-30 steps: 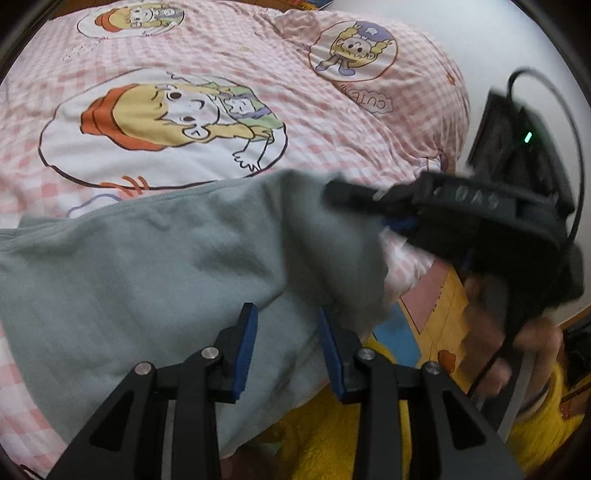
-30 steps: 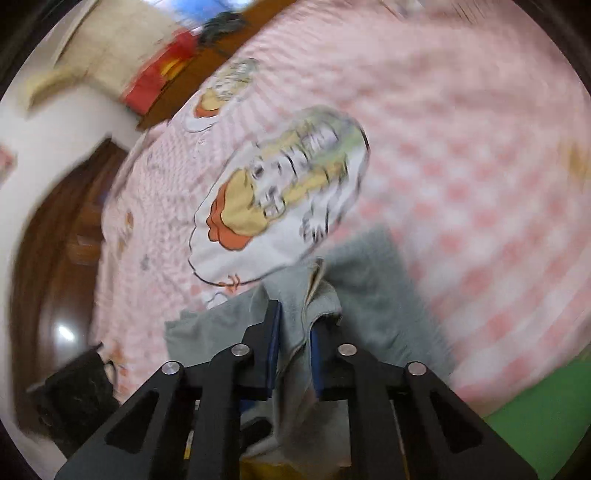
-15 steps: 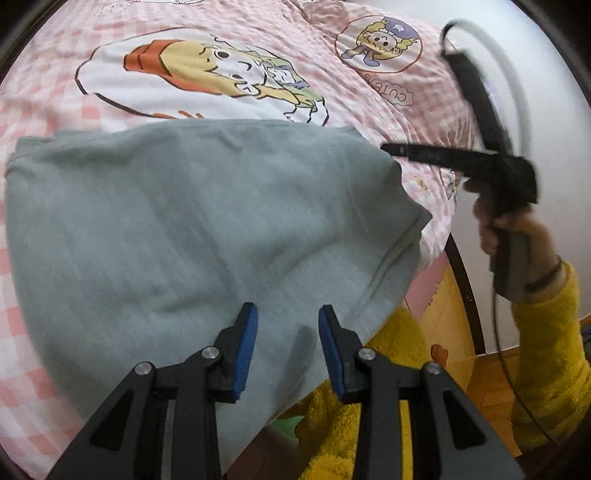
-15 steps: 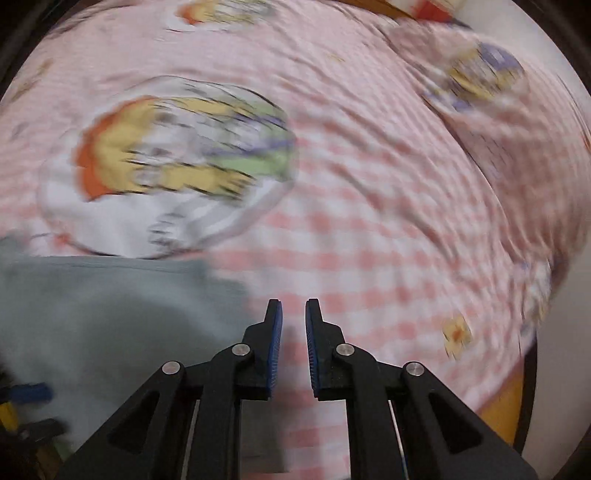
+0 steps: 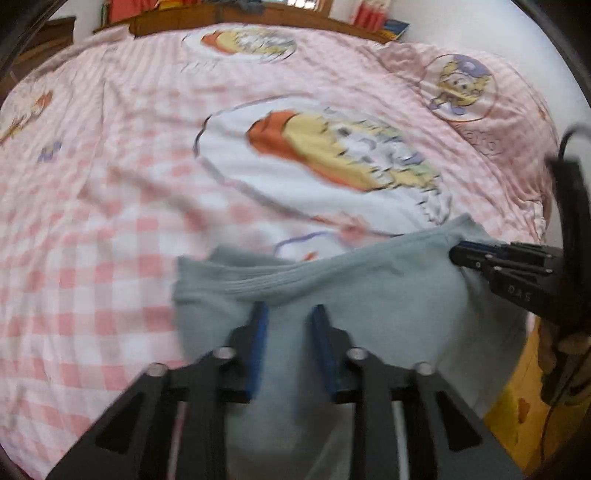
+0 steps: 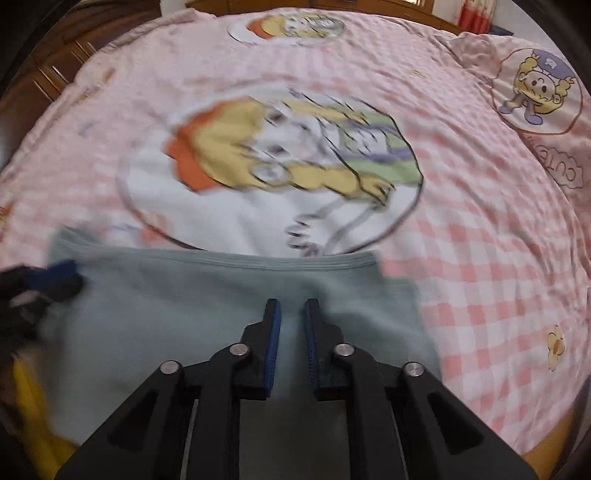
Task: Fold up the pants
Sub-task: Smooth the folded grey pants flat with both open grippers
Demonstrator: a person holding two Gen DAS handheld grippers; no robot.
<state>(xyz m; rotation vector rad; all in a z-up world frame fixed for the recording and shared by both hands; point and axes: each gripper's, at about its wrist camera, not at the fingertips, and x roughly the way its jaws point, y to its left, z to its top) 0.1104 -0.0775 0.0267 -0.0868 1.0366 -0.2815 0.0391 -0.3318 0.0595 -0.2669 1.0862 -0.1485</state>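
Note:
Grey-green pants (image 5: 369, 295) lie flat on the bed, their ribbed waistband toward the far side. My left gripper (image 5: 290, 314) hovers just over the waistband near the pants' left end. Its jaws are closing, with cloth below them but none visibly pinched. The right wrist view shows this gripper as a blue-padded blur (image 6: 55, 275) at the pants' left edge. My right gripper (image 6: 292, 314) points down onto the pants (image 6: 184, 295) with its jaws drawn close together. In the left wrist view its tips (image 5: 456, 254) touch the cloth by the right corner. I see no fabric bunched between them.
A pink checked quilt (image 5: 110, 221) with cartoon prints covers the bed. A wooden headboard (image 5: 221, 16) runs along the far side. The bed's edge drops to a yellow floor (image 5: 517, 406) at the right. A hand (image 5: 565, 347) holds the right gripper, and a yellow sleeve (image 6: 29, 406) shows at the lower left.
The right gripper let go of the pants, swung over the quilt and came down on them near the right corner. The left gripper dropped toward the waistband and its jaws narrowed.

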